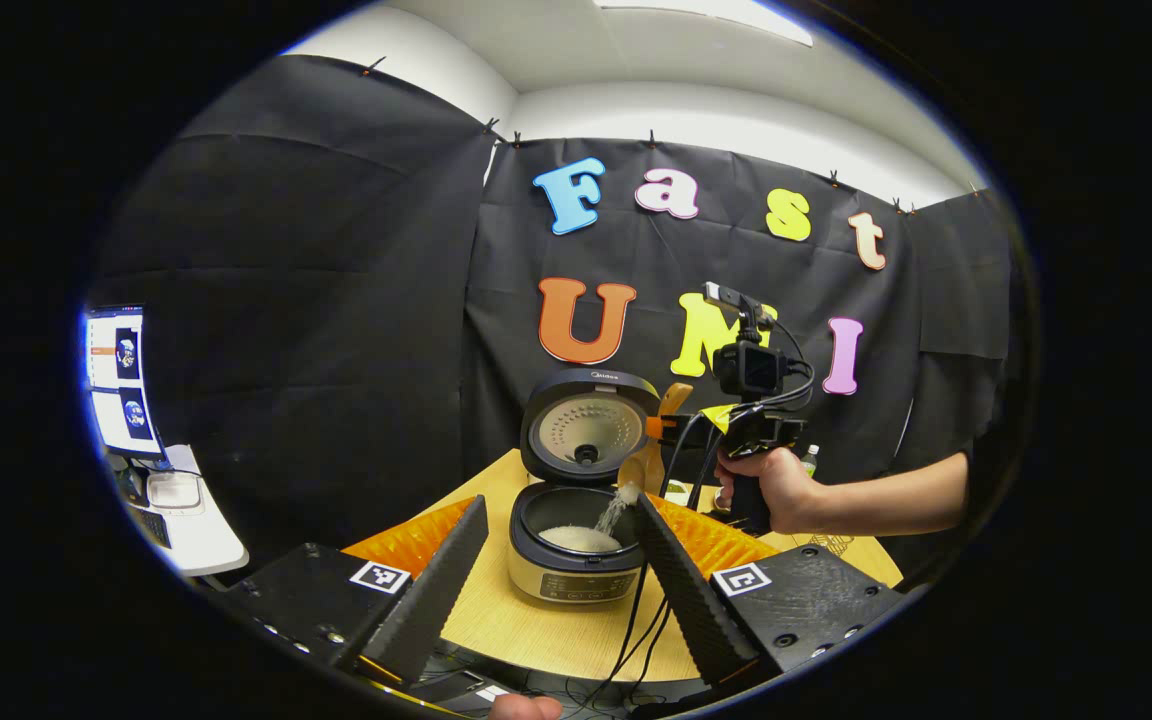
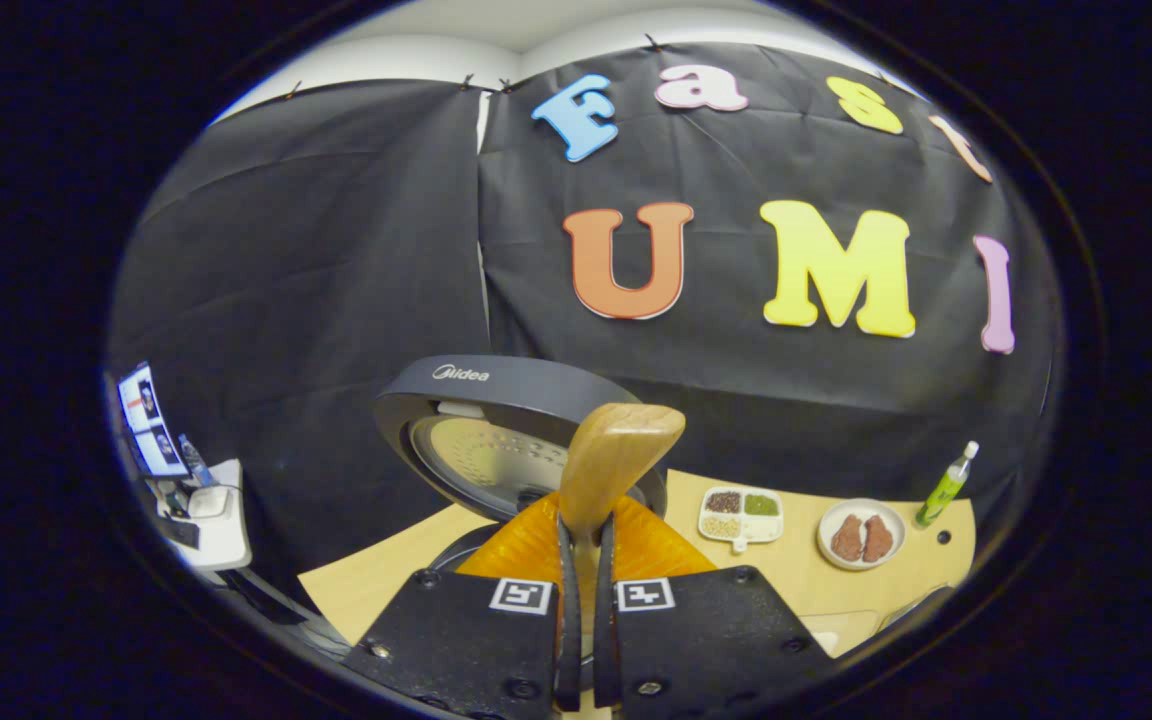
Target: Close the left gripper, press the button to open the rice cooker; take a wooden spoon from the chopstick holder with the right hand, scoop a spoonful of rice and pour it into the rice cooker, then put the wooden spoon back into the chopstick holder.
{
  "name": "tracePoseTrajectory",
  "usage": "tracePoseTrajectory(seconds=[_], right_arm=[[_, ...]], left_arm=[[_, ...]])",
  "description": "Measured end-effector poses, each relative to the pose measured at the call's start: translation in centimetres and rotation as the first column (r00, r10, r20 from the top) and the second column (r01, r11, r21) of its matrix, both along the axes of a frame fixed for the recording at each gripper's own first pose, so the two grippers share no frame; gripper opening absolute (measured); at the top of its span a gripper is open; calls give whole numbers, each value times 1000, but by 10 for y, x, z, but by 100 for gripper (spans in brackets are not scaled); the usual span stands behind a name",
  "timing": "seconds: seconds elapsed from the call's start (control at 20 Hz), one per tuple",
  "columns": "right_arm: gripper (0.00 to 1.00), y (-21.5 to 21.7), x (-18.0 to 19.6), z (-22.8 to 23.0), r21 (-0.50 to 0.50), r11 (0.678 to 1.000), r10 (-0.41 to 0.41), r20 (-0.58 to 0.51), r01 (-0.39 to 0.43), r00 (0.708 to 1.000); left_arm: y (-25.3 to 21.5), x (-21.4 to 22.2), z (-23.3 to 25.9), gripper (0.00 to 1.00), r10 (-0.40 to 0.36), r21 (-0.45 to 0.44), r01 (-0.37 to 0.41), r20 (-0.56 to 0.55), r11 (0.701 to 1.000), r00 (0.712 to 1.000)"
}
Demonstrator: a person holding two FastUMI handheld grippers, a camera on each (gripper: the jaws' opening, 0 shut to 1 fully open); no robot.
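Left gripper view shows the left hand-held gripper [image 1: 561,570] with fingers wide apart, before the grey rice cooker [image 1: 576,545] with lid up on the wooden table [image 1: 556,630]. Above it the right hand-held gripper [image 2: 584,590] is clamped on the tilted wooden spoon [image 2: 611,465]; white rice [image 1: 616,510] falls into the pot.

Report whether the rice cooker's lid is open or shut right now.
Open. The grey rice cooker's lid stands raised, its perforated inner plate facing out, and white rice lies in the uncovered pot below.
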State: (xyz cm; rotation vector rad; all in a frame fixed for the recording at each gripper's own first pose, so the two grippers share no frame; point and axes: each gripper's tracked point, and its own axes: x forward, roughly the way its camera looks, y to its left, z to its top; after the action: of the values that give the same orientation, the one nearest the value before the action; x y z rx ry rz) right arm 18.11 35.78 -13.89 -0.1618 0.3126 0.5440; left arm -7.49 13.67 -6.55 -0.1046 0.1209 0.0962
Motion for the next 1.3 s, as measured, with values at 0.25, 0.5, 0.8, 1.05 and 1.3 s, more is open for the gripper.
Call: tracePoseTrajectory(seconds=[0.25,0.5,0.8,1.05,1.3], right_arm=[[10,24,-22,5,-146,985,107,114,-90,988],[10,37,-37,11,-296,943,221,227,-149,949],[10,36,-41,20,-215,965,193,180,-153,965],[11,-1,-40,49,-80,992,110,133,-100,985],[10,-59,-42,76,36,998,48,67,-51,997]], left_arm=[[-13,-1,3,95,-76,-10,76,30,997,997],[-13,2,-2,95,-67,11,67,24,998,997],[-1,0,7,95,-30,0,30,57,1000,998],[-4,6,9,95,-11,26,9,47,1000,999],[-27,19,16,95,-20,-17,21,62,1000,998]])
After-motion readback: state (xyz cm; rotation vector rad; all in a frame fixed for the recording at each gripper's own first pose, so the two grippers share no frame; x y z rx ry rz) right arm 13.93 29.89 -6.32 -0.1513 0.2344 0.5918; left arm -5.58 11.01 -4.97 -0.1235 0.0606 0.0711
